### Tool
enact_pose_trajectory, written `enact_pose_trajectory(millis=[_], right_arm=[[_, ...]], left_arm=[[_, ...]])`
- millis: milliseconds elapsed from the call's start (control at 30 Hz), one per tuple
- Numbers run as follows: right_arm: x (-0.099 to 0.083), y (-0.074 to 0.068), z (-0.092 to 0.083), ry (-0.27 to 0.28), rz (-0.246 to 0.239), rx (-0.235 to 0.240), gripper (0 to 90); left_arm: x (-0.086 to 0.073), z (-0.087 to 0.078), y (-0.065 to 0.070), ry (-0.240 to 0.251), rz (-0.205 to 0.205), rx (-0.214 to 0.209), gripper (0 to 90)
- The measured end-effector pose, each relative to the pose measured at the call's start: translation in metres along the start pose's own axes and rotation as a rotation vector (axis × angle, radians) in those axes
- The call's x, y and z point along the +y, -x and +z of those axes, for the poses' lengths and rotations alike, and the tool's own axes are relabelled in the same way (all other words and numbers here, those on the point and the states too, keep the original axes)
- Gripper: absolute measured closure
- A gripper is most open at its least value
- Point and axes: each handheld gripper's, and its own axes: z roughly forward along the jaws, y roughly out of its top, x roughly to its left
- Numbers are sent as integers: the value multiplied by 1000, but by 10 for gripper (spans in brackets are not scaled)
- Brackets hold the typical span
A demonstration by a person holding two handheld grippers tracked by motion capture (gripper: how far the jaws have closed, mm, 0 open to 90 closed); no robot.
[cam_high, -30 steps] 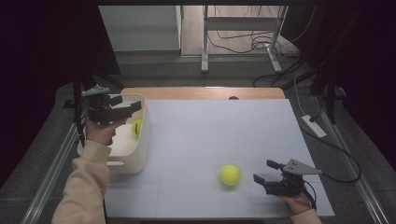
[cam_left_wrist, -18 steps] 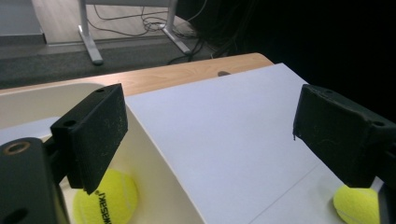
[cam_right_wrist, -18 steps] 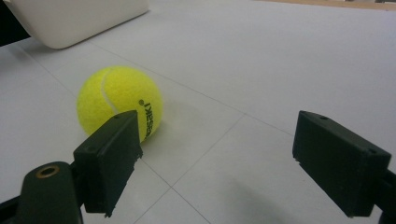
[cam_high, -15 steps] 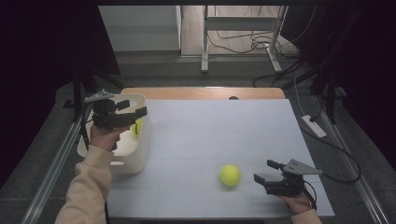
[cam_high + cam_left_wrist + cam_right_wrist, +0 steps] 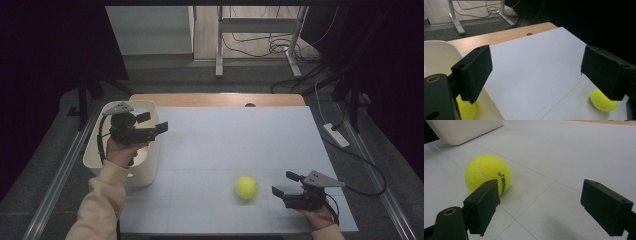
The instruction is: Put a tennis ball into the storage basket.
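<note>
My tennis ball (image 5: 487, 175) on the table is fuzzy yellow felt with a smooth pale seam and black print. The tabletop (image 5: 240, 145) looks like a matt white board with fine seams, edged by a bare wooden strip (image 5: 215, 99) at the far side. The bin (image 5: 145, 172) is smooth cream plastic — slightly glossy. My jaw pads are matt black, lightly scuffed — a brass-looking rivet shows on each gripper's arm.
</note>
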Motion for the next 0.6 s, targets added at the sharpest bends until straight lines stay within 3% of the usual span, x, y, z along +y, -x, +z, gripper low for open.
enact_pose_trajectory(millis=[600], right_arm=[[0,0,0,3,2,-1,150]], left_arm=[[-3,20,28,-23,40,-72,115]])
